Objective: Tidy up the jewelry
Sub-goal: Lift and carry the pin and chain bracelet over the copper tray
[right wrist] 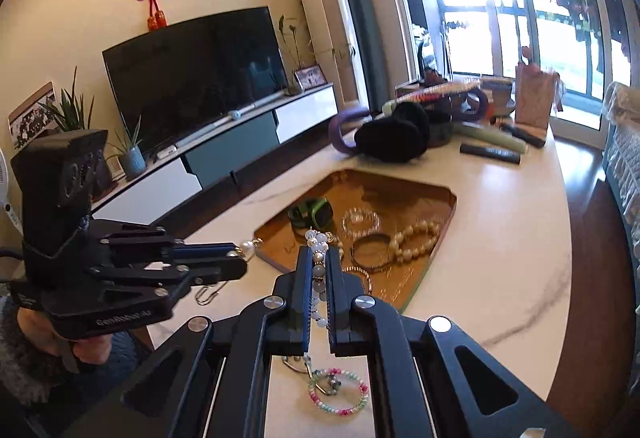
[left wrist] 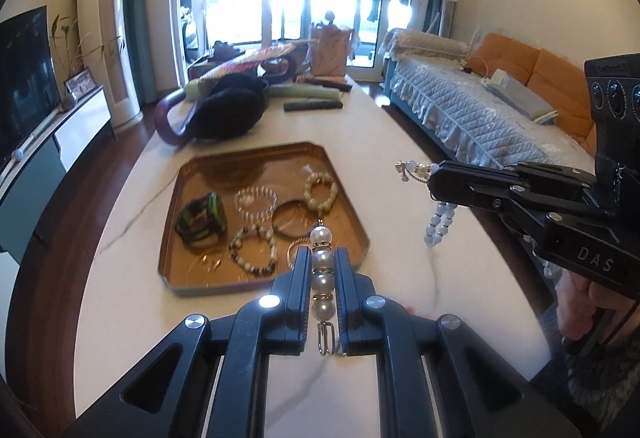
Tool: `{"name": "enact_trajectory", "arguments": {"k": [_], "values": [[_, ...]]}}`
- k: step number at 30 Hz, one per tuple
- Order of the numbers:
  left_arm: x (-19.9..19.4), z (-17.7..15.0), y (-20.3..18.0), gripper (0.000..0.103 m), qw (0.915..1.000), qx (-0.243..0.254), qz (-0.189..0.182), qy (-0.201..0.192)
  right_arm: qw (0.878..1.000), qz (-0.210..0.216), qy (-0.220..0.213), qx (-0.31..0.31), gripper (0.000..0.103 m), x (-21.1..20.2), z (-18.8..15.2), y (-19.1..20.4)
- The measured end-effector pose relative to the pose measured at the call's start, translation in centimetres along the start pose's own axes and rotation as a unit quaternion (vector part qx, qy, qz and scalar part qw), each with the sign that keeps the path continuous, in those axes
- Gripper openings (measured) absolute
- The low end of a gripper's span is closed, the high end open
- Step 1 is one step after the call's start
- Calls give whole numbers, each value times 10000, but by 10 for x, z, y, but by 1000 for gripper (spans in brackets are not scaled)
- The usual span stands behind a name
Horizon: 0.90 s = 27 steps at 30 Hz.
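Observation:
My left gripper (left wrist: pixel 322 258) is shut on a pearl strand (left wrist: pixel 322 278) with gold spacers and a metal clasp, held above the near edge of the copper tray (left wrist: pixel 188 278). My right gripper (right wrist: pixel 319 258) is shut on a pale blue bead bracelet (right wrist: pixel 319 270), held above the table right of the tray; it also shows in the left wrist view (left wrist: pixel 439 224). The tray (right wrist: pixel 440 222) holds several bracelets: a green and black band (left wrist: pixel 202 218), a clear bead bracelet (left wrist: pixel 256 200), a cream pearl bracelet (left wrist: pixel 320 192) and a dark bangle (left wrist: pixel 292 222). A pink and green bead bracelet (right wrist: pixel 340 394) lies on the table under my right gripper.
The white marble table (left wrist: pixel 120 318) carries black earmuffs (left wrist: pixel 228 110), a purple handle, remote controls (left wrist: pixel 314 105) and a pink bag (left wrist: pixel 330 52) at the far end. A sofa (left wrist: pixel 480 110) stands to the right, a TV stand (right wrist: pixel 240 142) to the left.

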<state>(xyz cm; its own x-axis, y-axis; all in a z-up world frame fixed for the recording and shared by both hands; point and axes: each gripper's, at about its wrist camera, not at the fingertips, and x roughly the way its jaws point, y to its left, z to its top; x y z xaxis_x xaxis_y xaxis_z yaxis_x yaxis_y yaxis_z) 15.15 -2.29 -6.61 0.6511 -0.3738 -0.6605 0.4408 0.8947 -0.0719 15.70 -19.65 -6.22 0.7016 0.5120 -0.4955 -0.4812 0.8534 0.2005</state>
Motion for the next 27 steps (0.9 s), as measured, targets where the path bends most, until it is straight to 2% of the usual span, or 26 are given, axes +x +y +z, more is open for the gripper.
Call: {"name": "enact_trajectory", "arguments": {"k": [6,12,20,27], "values": [[-18,41,10,12,9980,-78,-8,-620,9987,-34,-499,-58,6,-18,37,6],[-24,75,38,12,9929,-338,-40,-1144,9966,53,-807,-154,6,-13,72,11],[28,109,81,12,9927,-676,215,-976,9973,39,-721,-129,6,36,94,0],[87,109,111,12,9935,-883,432,-577,9991,-125,-399,-54,6,88,92,-29]]}}
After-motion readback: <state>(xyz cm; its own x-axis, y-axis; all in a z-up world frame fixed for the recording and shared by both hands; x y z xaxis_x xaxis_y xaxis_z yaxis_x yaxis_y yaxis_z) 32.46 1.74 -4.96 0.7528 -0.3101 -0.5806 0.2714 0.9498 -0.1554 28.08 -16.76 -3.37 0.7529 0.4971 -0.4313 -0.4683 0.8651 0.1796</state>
